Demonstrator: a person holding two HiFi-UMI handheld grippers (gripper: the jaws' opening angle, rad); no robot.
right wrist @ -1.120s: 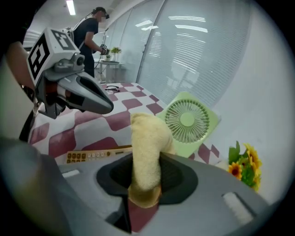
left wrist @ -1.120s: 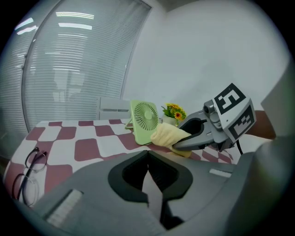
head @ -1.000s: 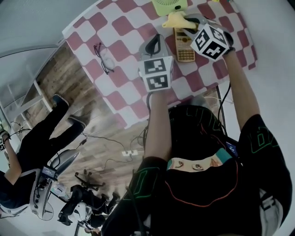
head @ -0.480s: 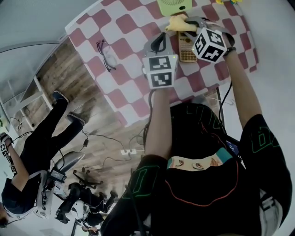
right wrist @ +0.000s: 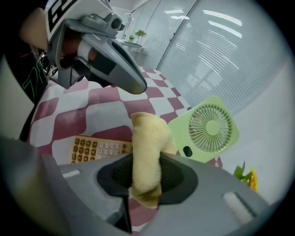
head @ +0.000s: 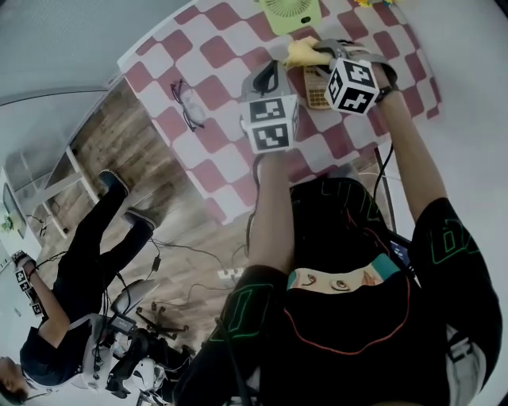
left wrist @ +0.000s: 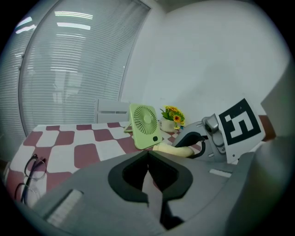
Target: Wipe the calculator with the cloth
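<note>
The yellow-beige calculator [head: 317, 93] [right wrist: 98, 149] lies on the red-and-white checked table [head: 214, 47], partly hidden in the head view by the right marker cube. My right gripper [head: 317, 52] [right wrist: 146, 179] is shut on a folded yellow cloth [head: 299, 54] [right wrist: 147, 152], which hangs over the calculator's far end. My left gripper [head: 266, 77] [left wrist: 147, 159] is shut with nothing in it and sits just left of the calculator. The left gripper view shows the cloth [left wrist: 173, 151] in the right gripper's jaws.
A green desk fan [head: 291, 11] [right wrist: 207, 129] [left wrist: 145, 125] stands just beyond the calculator, with a small pot of flowers [left wrist: 173, 115] behind it. Black glasses [head: 188, 103] [left wrist: 27, 175] lie on the left part of the table. Another person [head: 87, 262] stands on the floor to the left.
The right gripper with the cloth has shifted slightly left over the calculator's far end. The left gripper stays beside the calculator.
</note>
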